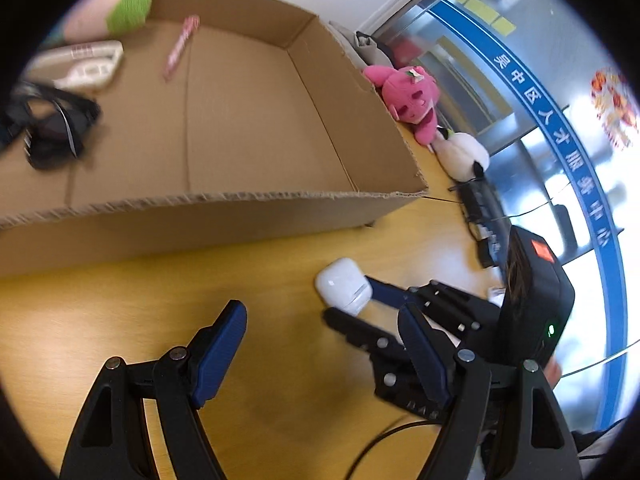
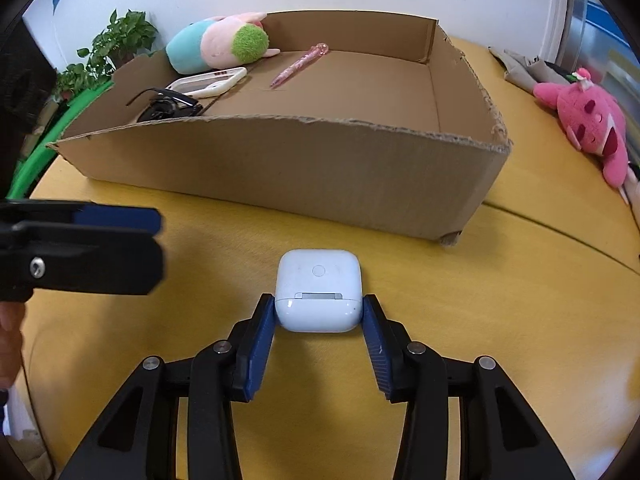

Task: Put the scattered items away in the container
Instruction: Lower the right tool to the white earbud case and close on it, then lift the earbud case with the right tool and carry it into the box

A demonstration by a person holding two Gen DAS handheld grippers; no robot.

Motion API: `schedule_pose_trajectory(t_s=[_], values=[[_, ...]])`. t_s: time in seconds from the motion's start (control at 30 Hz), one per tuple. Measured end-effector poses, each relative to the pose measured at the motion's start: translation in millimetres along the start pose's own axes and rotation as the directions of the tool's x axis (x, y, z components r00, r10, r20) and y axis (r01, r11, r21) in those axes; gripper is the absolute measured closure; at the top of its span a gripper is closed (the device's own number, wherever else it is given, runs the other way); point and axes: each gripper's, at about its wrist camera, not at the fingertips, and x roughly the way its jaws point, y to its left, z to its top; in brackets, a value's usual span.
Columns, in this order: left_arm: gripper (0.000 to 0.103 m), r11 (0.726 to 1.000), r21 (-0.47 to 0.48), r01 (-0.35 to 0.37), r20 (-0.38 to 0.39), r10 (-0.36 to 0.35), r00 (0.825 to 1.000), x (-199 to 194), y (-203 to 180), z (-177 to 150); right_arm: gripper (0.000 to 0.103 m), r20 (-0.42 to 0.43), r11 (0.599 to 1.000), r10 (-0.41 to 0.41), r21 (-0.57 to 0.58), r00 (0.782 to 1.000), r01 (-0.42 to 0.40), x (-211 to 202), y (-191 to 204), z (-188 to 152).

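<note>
motion-blurred sunglasses (image 1: 52, 128) and white calculator (image 1: 86, 65) in the box, pastel plush (image 1: 116, 8) cut off at the edge

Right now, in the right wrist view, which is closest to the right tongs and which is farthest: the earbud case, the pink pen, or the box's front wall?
1. Earbud case: between the right tongs.
2. Front wall: just past the case.
3. Pink pen: deep in the box, near its back.

Both grippers: black plastic linkage arms w/ triangular cut-outs, silver pivot screws, ribbed blue pads on the jaws. Right gripper (image 1: 352, 300) carries a black box body (orange-red square on top, green LED on its side), black cable below. Bare skin on fingers at the handles.
</note>
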Motion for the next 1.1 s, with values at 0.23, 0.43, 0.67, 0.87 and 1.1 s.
schedule_pose_trajectory(t_s=[0.23,0.43,0.67,0.87,1.1], values=[[0.03,0.984,-0.077,0.163,-0.072,-0.169,0.983,25,8,-3,0.056,0.043,0.997,0.073,-0.007,0.996,-0.073,-15,9,-8],[0.06,0.972,-0.087,0.217,-0.071,-0.223,0.972,26,9,-4,0.056,0.11,0.988,0.138,-0.092,0.984,-0.128,-30,30,-9],[0.073,0.985,-0.092,0.149,-0.01,-0.151,0.989,6,18,-1,0.056,0.093,0.99,0.117,-0.096,0.989,-0.108,-25,30,-3],[0.081,0.989,-0.071,0.127,0.004,-0.128,0.992,-4,14,-1,0.056,0.105,0.987,0.117,-0.121,0.988,-0.104,-31,34,-2],[0.081,0.997,-0.015,0.079,0.051,-0.078,0.996,-33,-3,5,0.056,0.154,0.979,0.131,-0.176,0.979,-0.103,-49,44,11]])
